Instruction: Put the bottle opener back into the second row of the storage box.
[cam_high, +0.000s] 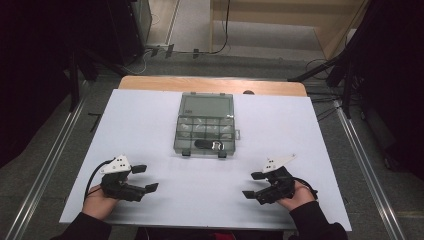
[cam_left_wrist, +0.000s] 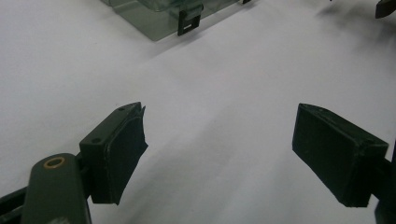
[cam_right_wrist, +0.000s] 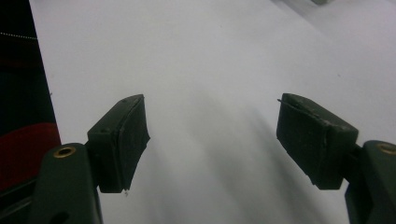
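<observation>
A smoky clear compartment box (cam_high: 205, 124) lies at the middle of the white table top (cam_high: 150, 125), lid shut, with a dark object (cam_high: 209, 144) in its front row and two black latches on its near edge. My left gripper (cam_high: 145, 178) rests low at the near left, jaws wide open and empty, pointing right. At the near right my right gripper (cam_high: 253, 184) is open too, nothing between its pads, pointing left. In the left gripper view the box corner and a latch (cam_left_wrist: 188, 21) sit beyond the open gripper (cam_left_wrist: 219, 147). White surface lies between the jaws of the open right gripper (cam_right_wrist: 212, 140).
A wooden table edge (cam_high: 210, 84) shows behind the white top. Metal rails run along the floor on both sides, with cables and dark stands at the back. The near table edge (cam_right_wrist: 44, 84) shows at the left of the right gripper view.
</observation>
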